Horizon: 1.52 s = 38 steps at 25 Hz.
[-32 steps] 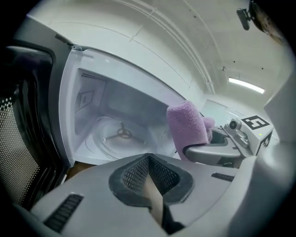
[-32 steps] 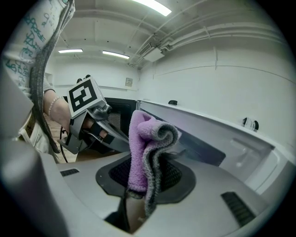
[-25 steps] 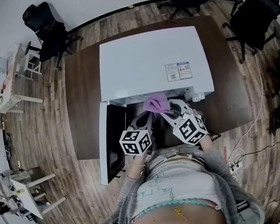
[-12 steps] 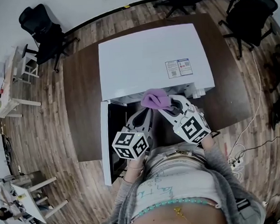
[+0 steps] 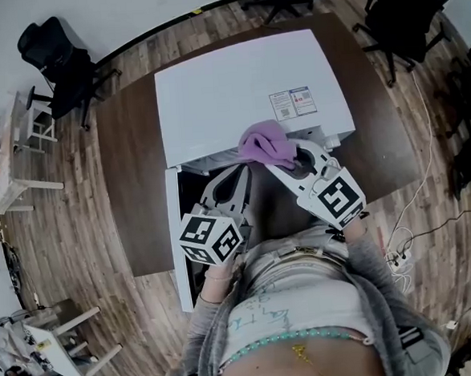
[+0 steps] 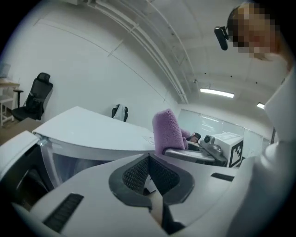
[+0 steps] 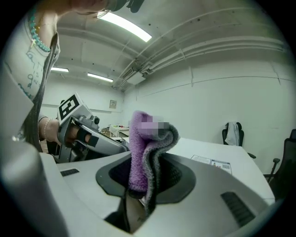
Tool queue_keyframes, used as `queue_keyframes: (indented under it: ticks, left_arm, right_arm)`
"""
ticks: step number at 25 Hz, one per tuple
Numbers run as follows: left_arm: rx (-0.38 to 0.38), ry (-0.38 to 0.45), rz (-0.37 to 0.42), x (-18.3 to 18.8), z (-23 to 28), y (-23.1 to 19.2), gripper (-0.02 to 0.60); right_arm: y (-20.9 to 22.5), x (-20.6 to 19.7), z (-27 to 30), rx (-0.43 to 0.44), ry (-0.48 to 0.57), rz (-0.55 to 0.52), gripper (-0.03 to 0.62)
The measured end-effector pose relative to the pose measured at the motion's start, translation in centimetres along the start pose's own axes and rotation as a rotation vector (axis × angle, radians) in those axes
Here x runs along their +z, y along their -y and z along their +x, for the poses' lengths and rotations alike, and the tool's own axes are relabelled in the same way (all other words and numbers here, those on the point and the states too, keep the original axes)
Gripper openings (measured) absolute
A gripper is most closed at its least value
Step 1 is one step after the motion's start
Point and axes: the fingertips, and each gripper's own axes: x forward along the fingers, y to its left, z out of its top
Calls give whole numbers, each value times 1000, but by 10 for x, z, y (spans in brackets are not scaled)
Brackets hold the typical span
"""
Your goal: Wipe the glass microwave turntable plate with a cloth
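Jaws of the right gripper [image 7: 145, 185] are clenched on a folded purple fleece cloth [image 7: 141, 148], which stands up out of the pads. Jaws of the left gripper [image 6: 150, 178] are pressed together, with nothing between them that we can make out. Both grippers sit side by side at the open front of a white box-shaped microwave oven [image 5: 236, 87], whose door [image 5: 175, 235] hangs open on the left.

We find the glass turntable plate in no view, so we judge that wiping is not under way. The cloth is in hand; reaching the plate and wiping it remain.

The gripper views settle the state of the jaws. The head view alone shows the dark brown table [image 5: 135, 190] under the oven.
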Motion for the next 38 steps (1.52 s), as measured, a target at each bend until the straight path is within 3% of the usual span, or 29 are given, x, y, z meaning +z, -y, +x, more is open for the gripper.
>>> queue_keyframes:
  ticks: [14,21,38]
  left_arm:
    - [-72,26,146,30,-16,9,11]
    - [-123,54,182,39,-22,9,11]
    - [-205,83,150,41,-25,15,11]
  right_arm:
    - [-11,28,1,-72,55,27,120]
    - [-20,36,6,-124,78,32,120]
    - [-25,25,4,-210,51,31,120]
